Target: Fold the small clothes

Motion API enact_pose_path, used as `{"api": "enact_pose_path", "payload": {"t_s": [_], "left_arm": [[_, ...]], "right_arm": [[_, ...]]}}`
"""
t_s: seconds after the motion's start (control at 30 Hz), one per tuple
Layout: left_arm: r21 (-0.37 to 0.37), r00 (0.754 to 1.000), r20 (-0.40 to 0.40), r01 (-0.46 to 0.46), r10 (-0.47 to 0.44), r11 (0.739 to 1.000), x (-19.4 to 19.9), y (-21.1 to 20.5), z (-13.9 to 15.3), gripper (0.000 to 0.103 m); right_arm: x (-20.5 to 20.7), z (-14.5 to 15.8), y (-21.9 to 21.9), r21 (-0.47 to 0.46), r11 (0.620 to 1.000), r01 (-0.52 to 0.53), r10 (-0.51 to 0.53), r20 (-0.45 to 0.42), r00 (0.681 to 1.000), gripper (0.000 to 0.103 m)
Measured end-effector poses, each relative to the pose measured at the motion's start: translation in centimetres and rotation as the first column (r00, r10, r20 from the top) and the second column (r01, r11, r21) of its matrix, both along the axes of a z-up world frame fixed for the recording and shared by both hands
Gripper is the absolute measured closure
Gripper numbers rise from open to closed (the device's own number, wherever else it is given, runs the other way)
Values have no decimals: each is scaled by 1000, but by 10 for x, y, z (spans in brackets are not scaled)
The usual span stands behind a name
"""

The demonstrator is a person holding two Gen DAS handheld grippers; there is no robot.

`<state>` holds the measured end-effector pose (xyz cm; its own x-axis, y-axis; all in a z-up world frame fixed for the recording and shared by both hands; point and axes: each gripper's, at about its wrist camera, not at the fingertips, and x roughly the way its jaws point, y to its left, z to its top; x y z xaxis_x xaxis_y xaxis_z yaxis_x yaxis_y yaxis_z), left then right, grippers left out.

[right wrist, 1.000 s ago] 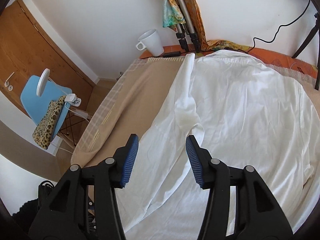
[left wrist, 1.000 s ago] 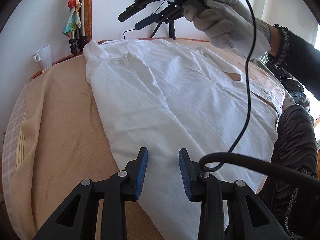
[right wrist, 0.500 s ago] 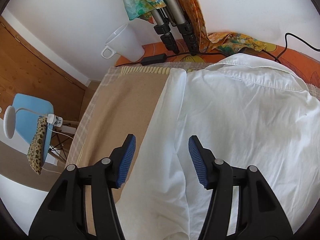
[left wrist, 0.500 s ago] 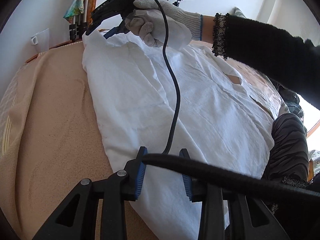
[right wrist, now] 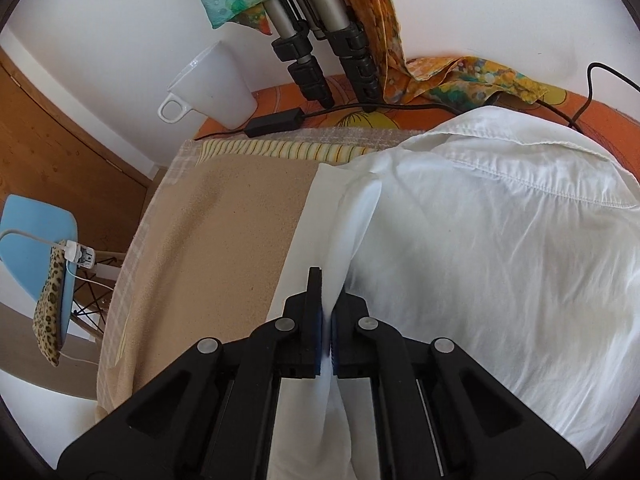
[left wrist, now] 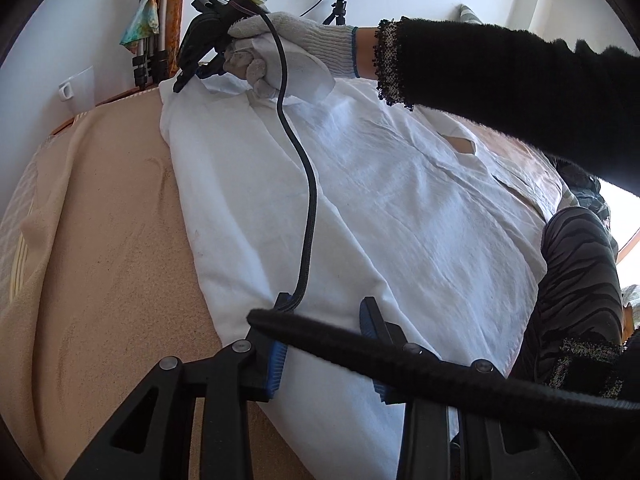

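Our right gripper (right wrist: 329,344) is clenched on a fold of the white shirt (right wrist: 500,264) near its collar, the cloth pinched between the blue pads, while our left gripper (left wrist: 326,344) hangs released over the shirt's lower edge with a black cable (left wrist: 304,216) draped across it. The shirt lies spread flat on the beige blanket (left wrist: 100,248) covering the table. Beyond it by the wall stand a white mug (right wrist: 212,84) and tripod legs (right wrist: 320,40).

Shirt (left wrist: 360,208) on blanket (left wrist: 100,240) — mug (right wrist: 212,84) behind
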<state>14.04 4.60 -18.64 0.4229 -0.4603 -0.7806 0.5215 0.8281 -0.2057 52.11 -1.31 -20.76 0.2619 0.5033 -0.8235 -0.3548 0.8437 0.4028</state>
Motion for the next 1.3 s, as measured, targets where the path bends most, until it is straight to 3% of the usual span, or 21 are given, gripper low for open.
{"api": "enact_pose_path", "payload": {"t_s": [0.03, 0.1, 0.17, 0.53, 0.7, 0.9, 1.2, 1.3], "left_arm": [[-3, 1000, -2, 0, 0, 1000, -1, 1, 1, 68], [-16, 1000, -7, -5, 4, 1000, -1, 4, 5, 67], [-12, 1000, 1, -12, 12, 1000, -3, 6, 8, 67], [18, 996, 80, -48, 46, 999, -18, 7, 23, 67], [23, 991, 94, -102, 100, 994, -19, 4, 37, 67], [59, 987, 155, -56, 46, 997, -32, -23, 59, 67], [128, 968, 251, -6, -26, 992, -43, -66, 79, 67], [186, 951, 301, 16, -72, 983, -48, -79, 79, 67]], "right_arm": [[0, 5, -3, -12, 1000, 7, -7, -5, 1000, 95], [-7, 25, -12, -35, 999, 29, -28, 39, 999, 76], [-23, 48, -21, -15, 1000, 7, -6, 90, 996, 70], [-130, 137, -110, 75, 996, 40, -54, 189, 980, 70], [-174, 174, -156, 56, 993, 102, -113, 262, 959, 54], [-227, 208, -206, 27, 979, 202, -199, 343, 918, 54], [-303, 232, -306, 53, 940, 337, -333, 362, 871, 54], [-327, 237, -341, 47, 917, 397, -385, 372, 845, 54]]}}
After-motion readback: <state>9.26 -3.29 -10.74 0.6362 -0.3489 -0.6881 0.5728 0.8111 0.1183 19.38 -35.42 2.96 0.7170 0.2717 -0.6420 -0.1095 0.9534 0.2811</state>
